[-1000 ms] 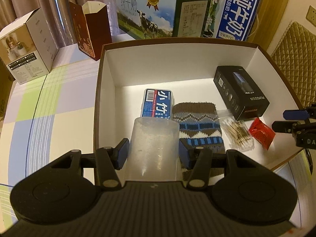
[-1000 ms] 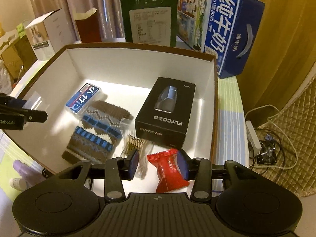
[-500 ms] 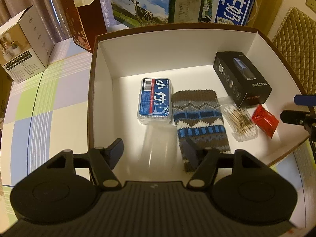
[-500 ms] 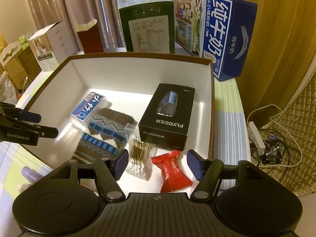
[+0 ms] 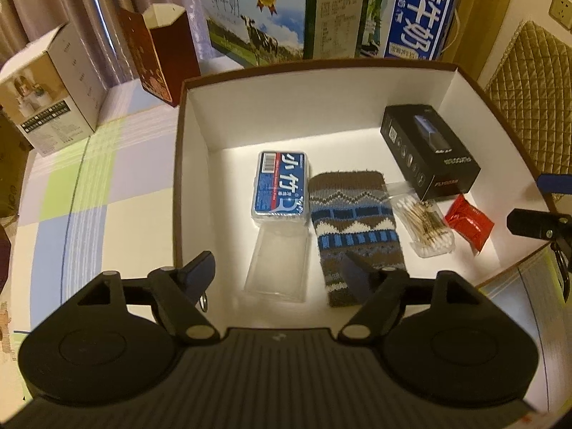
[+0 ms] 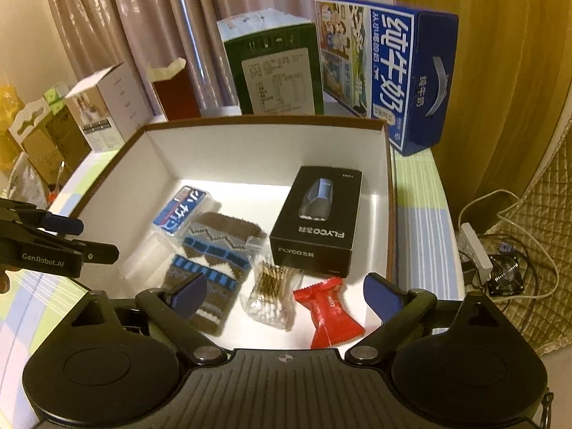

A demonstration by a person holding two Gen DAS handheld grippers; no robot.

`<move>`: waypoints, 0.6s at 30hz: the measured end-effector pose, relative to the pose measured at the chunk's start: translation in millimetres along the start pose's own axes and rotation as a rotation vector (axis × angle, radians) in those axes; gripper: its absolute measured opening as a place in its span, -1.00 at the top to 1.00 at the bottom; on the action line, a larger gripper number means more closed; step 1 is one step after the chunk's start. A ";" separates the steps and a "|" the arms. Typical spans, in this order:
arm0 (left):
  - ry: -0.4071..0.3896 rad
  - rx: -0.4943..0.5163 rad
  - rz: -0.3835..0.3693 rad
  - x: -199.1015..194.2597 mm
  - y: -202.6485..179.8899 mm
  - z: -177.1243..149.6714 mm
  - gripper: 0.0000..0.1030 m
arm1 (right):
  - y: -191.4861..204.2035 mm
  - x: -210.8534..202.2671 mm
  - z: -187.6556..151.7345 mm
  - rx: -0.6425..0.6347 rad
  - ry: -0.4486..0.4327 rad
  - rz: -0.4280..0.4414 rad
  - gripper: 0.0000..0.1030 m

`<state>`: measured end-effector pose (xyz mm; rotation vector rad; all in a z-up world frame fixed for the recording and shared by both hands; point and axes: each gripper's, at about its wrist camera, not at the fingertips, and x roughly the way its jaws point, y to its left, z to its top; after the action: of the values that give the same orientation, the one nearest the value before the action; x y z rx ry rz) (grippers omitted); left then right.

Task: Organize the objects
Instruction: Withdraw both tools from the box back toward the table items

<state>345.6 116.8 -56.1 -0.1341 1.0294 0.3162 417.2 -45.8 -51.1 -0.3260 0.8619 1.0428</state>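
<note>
Clear plastic cup lies on its side between the left hand-held gripper's just-opened, empty jaws.

Open box on checked tablecloth

The left gripper is hanging over the near end of the brown-rimmed, white-lined cardboard box, its jaws having just been opening, now standing apart. A clear plastic cup is lying on its side on the box floor between them, untouched. Beyond the cup, a blue-labelled clear plastic case is lying flat. Beside both, a brown and blue knitted pouch is stretching toward the box's near edge.
</note>
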 end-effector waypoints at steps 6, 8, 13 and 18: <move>-0.036 -0.007 0.005 -23.6 -1.1 -3.7 -0.53 | 4.6 -15.1 -4.8 0.017 -0.029 0.009 -0.88; -0.049 -0.012 -0.001 -33.1 -1.3 -6.0 -0.54 | 6.5 -20.9 -7.2 0.022 -0.038 0.013 -0.89; -0.079 -0.019 -0.003 -54.8 -3.3 -13.9 -0.57 | 12.2 -38.7 -15.0 0.029 -0.064 0.020 -0.91; -0.098 -0.024 -0.003 -73.6 -6.4 -23.4 -0.59 | 19.0 -54.1 -22.8 0.034 -0.079 0.029 -0.91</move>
<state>293.6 90.4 -5.2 -0.1402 0.9289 0.3294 378.2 -83.8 -22.0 -0.2424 0.8142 1.0605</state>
